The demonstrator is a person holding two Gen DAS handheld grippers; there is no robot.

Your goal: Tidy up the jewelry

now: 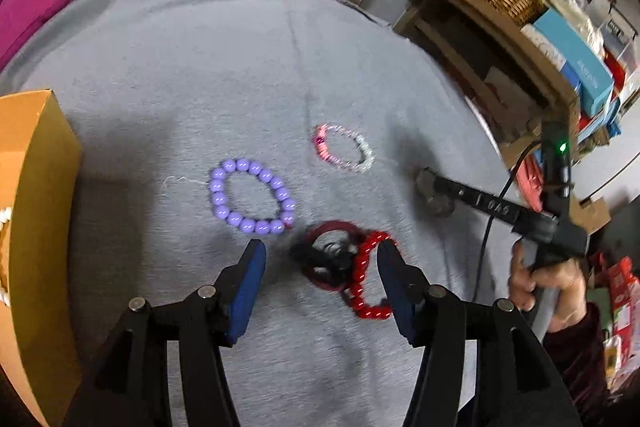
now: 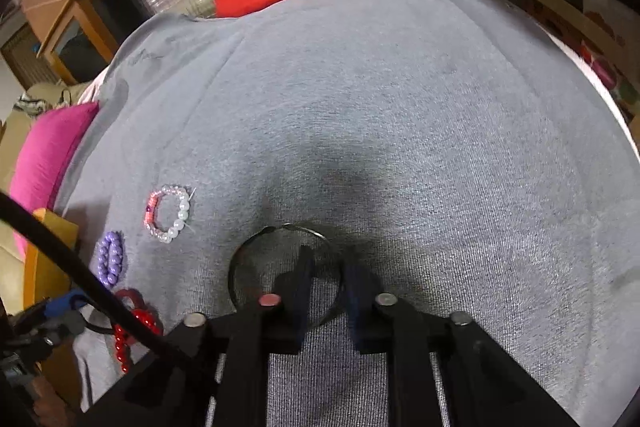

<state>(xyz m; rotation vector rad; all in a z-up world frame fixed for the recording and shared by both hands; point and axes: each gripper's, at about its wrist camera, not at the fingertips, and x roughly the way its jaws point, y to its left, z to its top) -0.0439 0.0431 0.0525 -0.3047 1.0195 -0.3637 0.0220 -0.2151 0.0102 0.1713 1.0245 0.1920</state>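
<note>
The left gripper [image 1: 320,263] hangs spread over the red bead bracelet [image 1: 370,277] at its five o'clock, a light, floppy, rolling loop best pinched across its strand, while the right gripper [image 2: 326,283] pinches a stiff metal bangle [image 2: 240,259].

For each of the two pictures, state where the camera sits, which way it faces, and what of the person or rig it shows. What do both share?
Left wrist: behind the open left gripper, facing down at the red bead bracelet; a hand shows.
Right wrist: behind the right gripper, facing down at a metal ring.
Shared: purple bead bracelet, grey cloth.
</note>
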